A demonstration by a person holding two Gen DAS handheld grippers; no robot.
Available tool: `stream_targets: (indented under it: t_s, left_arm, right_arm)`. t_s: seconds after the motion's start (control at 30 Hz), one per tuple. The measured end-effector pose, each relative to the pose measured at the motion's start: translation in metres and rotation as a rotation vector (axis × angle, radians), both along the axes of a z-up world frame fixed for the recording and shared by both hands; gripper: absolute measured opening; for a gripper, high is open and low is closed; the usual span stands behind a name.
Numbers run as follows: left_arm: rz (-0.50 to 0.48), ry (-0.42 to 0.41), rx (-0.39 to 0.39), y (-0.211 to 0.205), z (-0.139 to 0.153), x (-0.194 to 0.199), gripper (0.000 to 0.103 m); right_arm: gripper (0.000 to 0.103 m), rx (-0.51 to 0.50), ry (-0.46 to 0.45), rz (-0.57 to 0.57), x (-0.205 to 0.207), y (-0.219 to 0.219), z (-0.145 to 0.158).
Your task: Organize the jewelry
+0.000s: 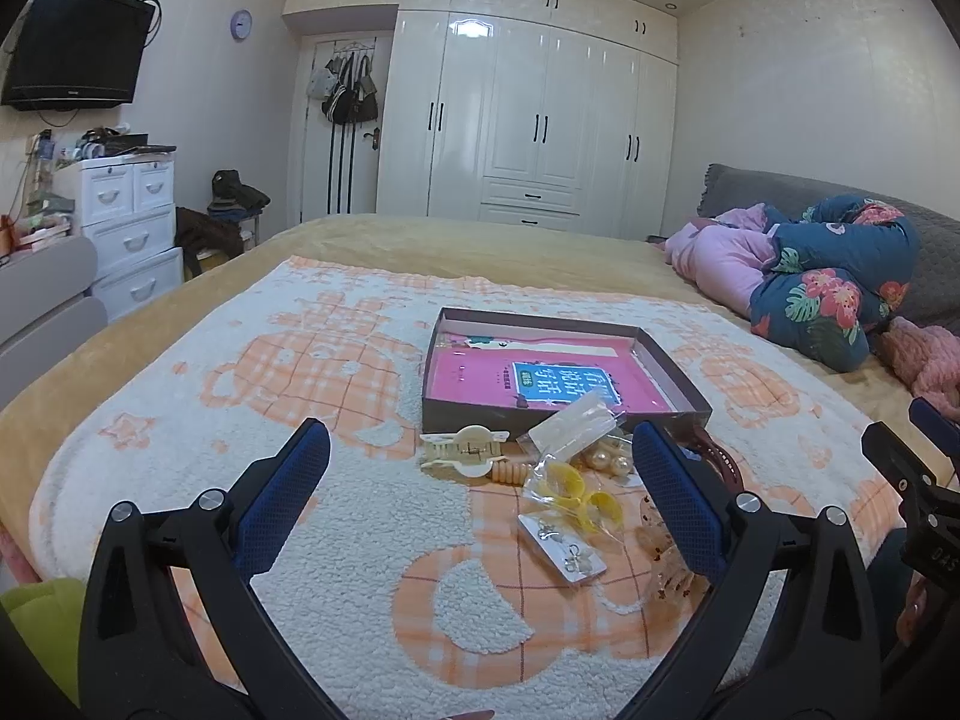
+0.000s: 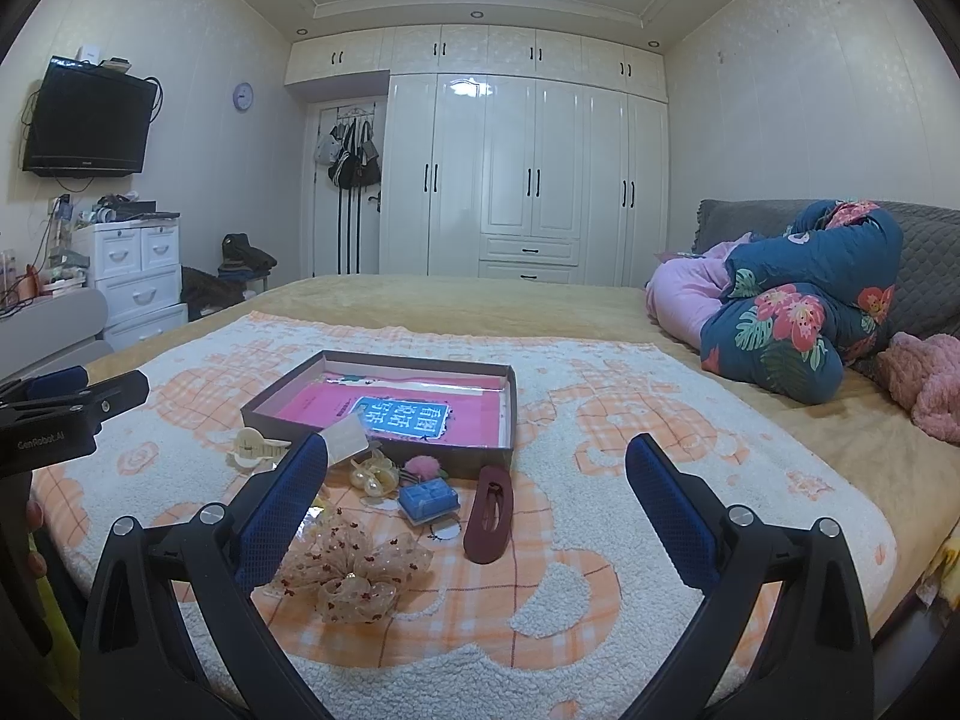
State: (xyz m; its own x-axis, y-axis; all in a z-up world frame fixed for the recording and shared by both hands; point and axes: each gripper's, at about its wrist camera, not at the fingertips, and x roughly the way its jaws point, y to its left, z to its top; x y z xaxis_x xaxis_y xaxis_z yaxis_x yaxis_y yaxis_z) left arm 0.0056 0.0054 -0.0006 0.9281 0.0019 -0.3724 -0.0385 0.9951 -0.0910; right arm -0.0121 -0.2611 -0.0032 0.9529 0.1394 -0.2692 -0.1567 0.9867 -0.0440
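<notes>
A shallow brown box (image 1: 561,417) (image 2: 384,360) with a pink book inside lies on the white-and-orange blanket. In front of it lies a pile of accessories: a cream claw clip (image 1: 465,450) (image 2: 252,447), pearl beads in a bag (image 1: 609,459) (image 2: 372,477), a yellow item in plastic (image 1: 570,495), an earring card (image 1: 564,546), a sheer bow (image 2: 351,567), a dark red hair clip (image 2: 489,513), a blue block (image 2: 427,501) and a pink pompom (image 2: 423,468). My left gripper (image 1: 480,468) is open, above the pile. My right gripper (image 2: 477,480) is open, above the hair clip.
The blanket (image 1: 336,600) covers a yellow bed. A floral quilt (image 2: 798,324) and pink fabric (image 2: 927,384) lie at the right. White drawers (image 1: 129,228) stand at the left and a wardrobe (image 2: 522,180) at the back.
</notes>
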Motion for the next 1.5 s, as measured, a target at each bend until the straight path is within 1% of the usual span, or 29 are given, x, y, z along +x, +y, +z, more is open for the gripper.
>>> stream_targets:
  t_s: [1.2, 1.5]
  left_arm:
    - [0.008, -0.009, 0.001, 0.0018, 0.0023, -0.0041, 0.092]
    - [0.01, -0.014, 0.001, 0.004, 0.0043, -0.0051, 0.092]
  right_arm:
    - [0.097, -0.001, -0.015, 0.014, -0.0014, -0.0003, 0.0064]
    - [0.097, -0.004, -0.013, 0.022, -0.0001, 0.0011, 0.003]
